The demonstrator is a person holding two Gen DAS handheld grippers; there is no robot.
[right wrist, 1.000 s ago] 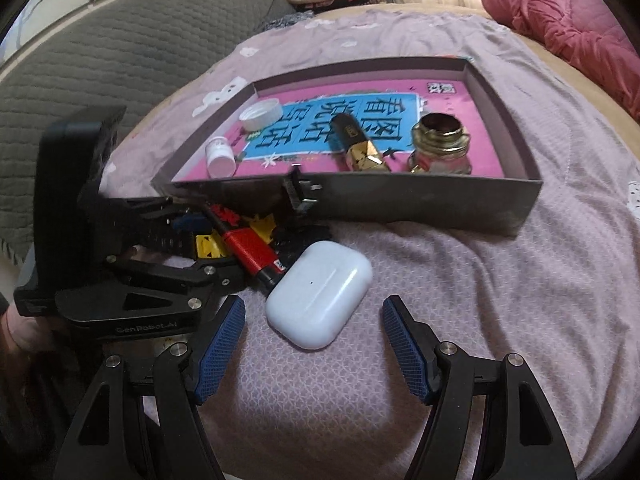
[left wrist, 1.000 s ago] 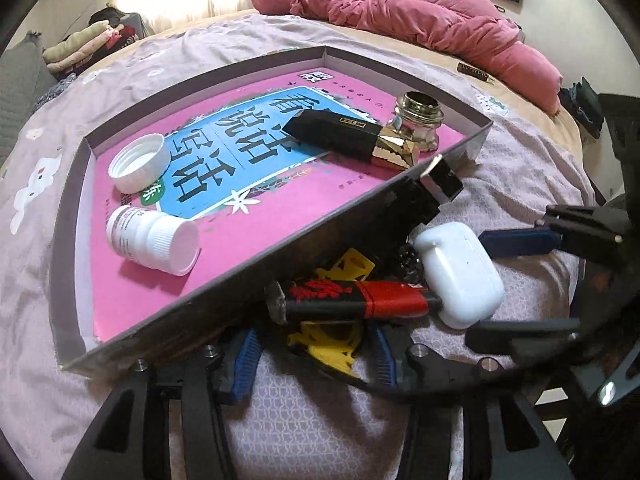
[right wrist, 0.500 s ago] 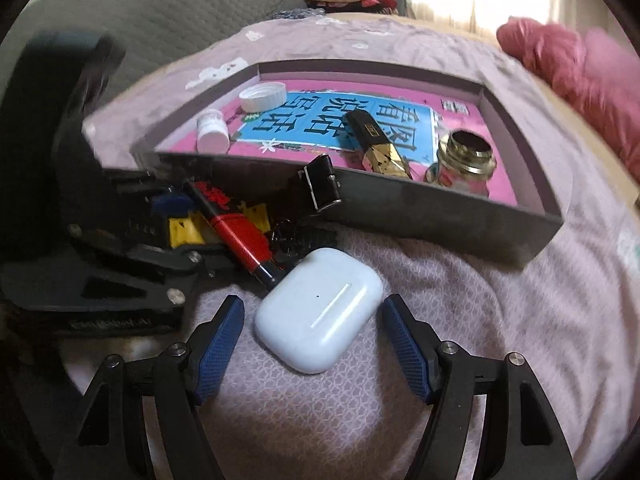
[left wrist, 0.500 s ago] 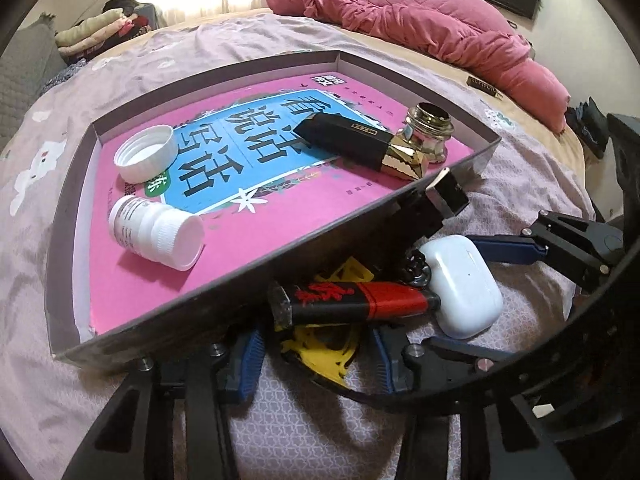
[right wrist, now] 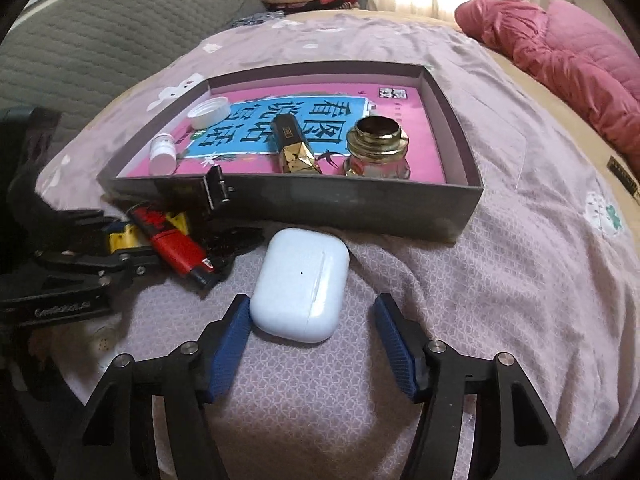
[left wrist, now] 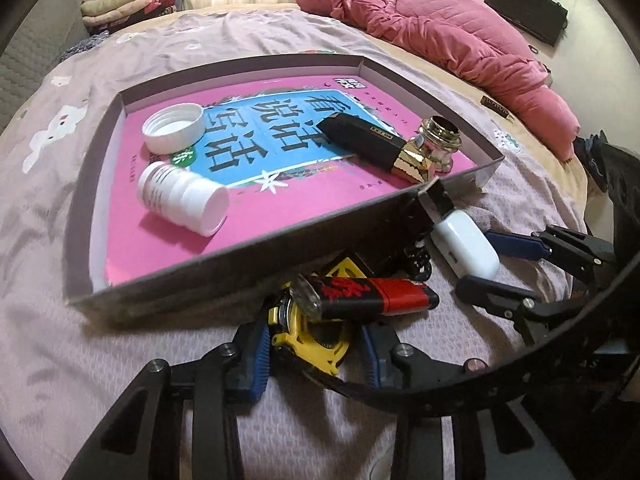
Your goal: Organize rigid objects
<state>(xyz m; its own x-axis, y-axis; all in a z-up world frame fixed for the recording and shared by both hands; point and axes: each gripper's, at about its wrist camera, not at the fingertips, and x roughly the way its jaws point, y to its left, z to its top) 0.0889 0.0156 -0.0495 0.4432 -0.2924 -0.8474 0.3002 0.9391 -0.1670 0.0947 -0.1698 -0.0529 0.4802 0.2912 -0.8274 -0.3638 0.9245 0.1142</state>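
Note:
A yellow tape measure [left wrist: 316,344] sits on the lilac bedspread between the blue pads of my left gripper [left wrist: 314,344], whose jaws are closing; a gap still shows at the right pad. A red and black lighter [left wrist: 372,296] lies across its top. In the right wrist view, a white earbud case [right wrist: 300,284] sits between the closing jaws of my right gripper [right wrist: 310,312]. The left pad [right wrist: 230,332] touches the case and the right pad stands off it. Just beyond is a grey box [right wrist: 320,204] holding a pink book.
The box holds a white bottle [left wrist: 180,196], a white cap [left wrist: 174,126], a black and gold tube [left wrist: 372,144] and a glass jar [left wrist: 438,144]. A black binder clip [right wrist: 216,192] grips its front wall. A pink quilt [left wrist: 440,36] lies at the far right.
The left jaws have narrowed around the tape measure, which now stands more on edge. My right gripper has moved up to the earbud case and its jaws have narrowed.

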